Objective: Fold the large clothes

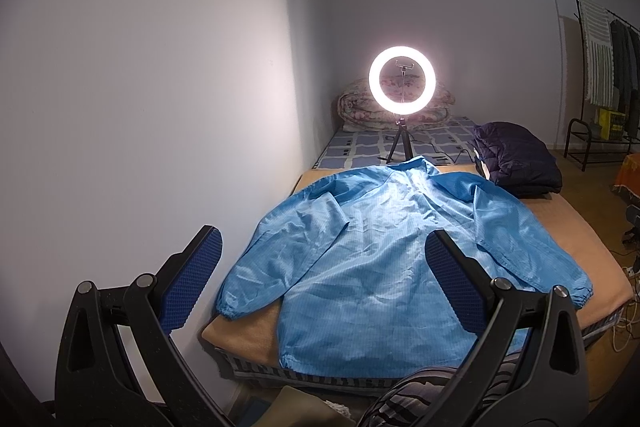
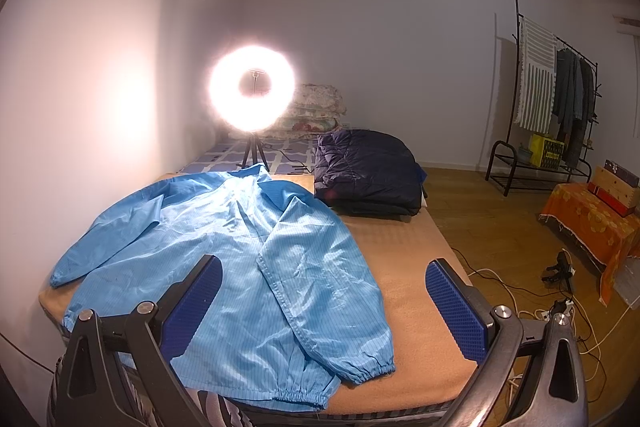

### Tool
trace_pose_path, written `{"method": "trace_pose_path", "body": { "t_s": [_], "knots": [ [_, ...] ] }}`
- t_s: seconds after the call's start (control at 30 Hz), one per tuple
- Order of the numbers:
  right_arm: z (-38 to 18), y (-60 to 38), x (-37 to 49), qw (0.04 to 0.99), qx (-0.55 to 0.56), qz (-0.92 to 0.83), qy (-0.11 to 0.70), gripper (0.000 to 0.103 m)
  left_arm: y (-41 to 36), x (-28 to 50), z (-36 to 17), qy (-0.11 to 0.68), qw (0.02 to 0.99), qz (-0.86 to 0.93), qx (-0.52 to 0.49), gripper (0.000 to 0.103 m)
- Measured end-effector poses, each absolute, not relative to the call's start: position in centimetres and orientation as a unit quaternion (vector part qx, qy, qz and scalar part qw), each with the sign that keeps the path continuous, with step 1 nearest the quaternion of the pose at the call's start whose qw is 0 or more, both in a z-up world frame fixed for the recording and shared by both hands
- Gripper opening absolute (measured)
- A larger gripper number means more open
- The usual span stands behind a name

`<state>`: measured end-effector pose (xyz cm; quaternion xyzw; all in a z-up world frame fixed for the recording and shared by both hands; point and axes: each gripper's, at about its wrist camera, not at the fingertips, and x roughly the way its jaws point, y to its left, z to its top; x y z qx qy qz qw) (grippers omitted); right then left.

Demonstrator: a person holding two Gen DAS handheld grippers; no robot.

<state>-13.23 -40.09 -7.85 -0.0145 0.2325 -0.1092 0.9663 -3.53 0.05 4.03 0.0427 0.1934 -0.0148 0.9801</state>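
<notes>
Meanwhile, a light blue jacket (image 1: 384,251) lies spread flat on the bed (image 1: 576,227), collar toward the far end, hem at the near edge, both sleeves angled outward. A folded dark navy puffer jacket (image 2: 366,171) sits by the bed's right edge, beyond it. A lit ring light (image 1: 402,79) stands behind the collar. Left gripper (image 1: 324,255) and right gripper (image 2: 324,277) hover over the near edge, jaws spread wide, holding nothing.

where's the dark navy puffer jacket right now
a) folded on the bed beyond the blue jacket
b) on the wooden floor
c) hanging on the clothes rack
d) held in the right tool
a: the dark navy puffer jacket lies folded on the bed, beyond the spread-out blue jacket; both the left tool and the right tool are open and empty.
</notes>
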Motion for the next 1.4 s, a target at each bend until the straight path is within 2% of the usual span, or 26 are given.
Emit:
{"method": "trace_pose_path", "body": {
  "t_s": [0.23, 0.67, 1.4],
  "knots": [
    [-7.9, -39.9, -12.7, 0.966, -0.018, -0.107, 0.236, 0.103, 1.1, -2.5, 4.4, 0.198, 0.979, -0.008, 0.041, 0.103],
    [-8.8, -39.0, -8.8, 0.963, -0.026, -0.093, 0.250, 0.103, 1.7, -0.2, 1.0, 0.212, 0.976, 0.016, 0.047, 0.103],
    [-9.0, -30.7, 4.0, 0.960, -0.089, 0.012, 0.264, 0.103, 10.2, 2.8, -6.6, 0.275, 0.954, 0.124, -0.002, 0.103]
  ]
}}
